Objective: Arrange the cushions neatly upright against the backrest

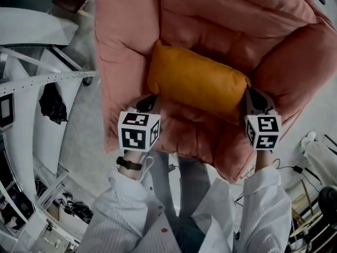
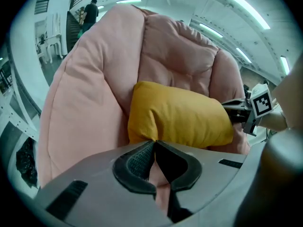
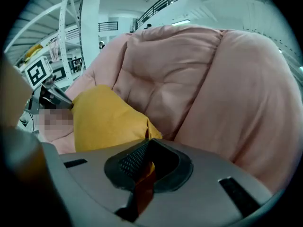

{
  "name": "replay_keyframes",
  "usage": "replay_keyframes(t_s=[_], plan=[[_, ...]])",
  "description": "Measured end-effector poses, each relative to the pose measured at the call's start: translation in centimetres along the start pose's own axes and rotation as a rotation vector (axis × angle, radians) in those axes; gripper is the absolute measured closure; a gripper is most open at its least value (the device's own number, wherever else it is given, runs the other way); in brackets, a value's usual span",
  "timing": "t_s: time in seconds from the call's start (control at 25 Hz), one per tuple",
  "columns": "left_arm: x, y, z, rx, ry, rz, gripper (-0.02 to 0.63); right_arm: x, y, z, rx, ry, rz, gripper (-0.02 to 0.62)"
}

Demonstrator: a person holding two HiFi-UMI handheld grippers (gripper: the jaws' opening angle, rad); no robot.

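1. Pink armchair (image 1: 124, 41): the cushion is carried on its seat, against the padded backrest (image 1: 226, 15).
2. Orange cushion (image 1: 197, 83): laid lengthwise, leaning back; judged light, soft and yielding, so best taken by opposite corners.
3. Left gripper (image 1: 149, 103), right gripper (image 1: 253, 101): each is clenched on a lower cushion corner.
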State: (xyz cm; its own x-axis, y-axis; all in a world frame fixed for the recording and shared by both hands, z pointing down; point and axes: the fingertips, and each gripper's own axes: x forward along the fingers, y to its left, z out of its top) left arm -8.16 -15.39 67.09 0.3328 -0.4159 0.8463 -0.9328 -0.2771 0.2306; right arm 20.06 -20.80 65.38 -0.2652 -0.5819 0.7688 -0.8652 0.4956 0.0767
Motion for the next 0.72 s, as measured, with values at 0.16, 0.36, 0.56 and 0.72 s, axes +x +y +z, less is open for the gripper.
replay_keyframes(t_s=[0.16, 0.36, 0.56, 0.72], plan=[[1.5, 0.6, -1.8, -0.035, 0.048, 0.017, 0.588, 1.2, 1.1, -2.2, -0.103, 0.08, -0.006, 0.574], [3.5, 1.0, -2.6, -0.041, 0.1, 0.023, 0.586, 2.2, 1.0, -2.9, -0.128, 0.128, -0.002, 0.574], [5.1, 1.6, -4.0, -0.063, 0.157, 0.033, 0.586, 2.9, 1.5, -3.9, -0.141, 0.199, 0.061, 0.574], [6.0, 1.9, -5.6, -0.067, 0.199, 0.033, 0.586, 3.1, 2.1, -4.6, -0.152, 0.255, 0.108, 0.572]])
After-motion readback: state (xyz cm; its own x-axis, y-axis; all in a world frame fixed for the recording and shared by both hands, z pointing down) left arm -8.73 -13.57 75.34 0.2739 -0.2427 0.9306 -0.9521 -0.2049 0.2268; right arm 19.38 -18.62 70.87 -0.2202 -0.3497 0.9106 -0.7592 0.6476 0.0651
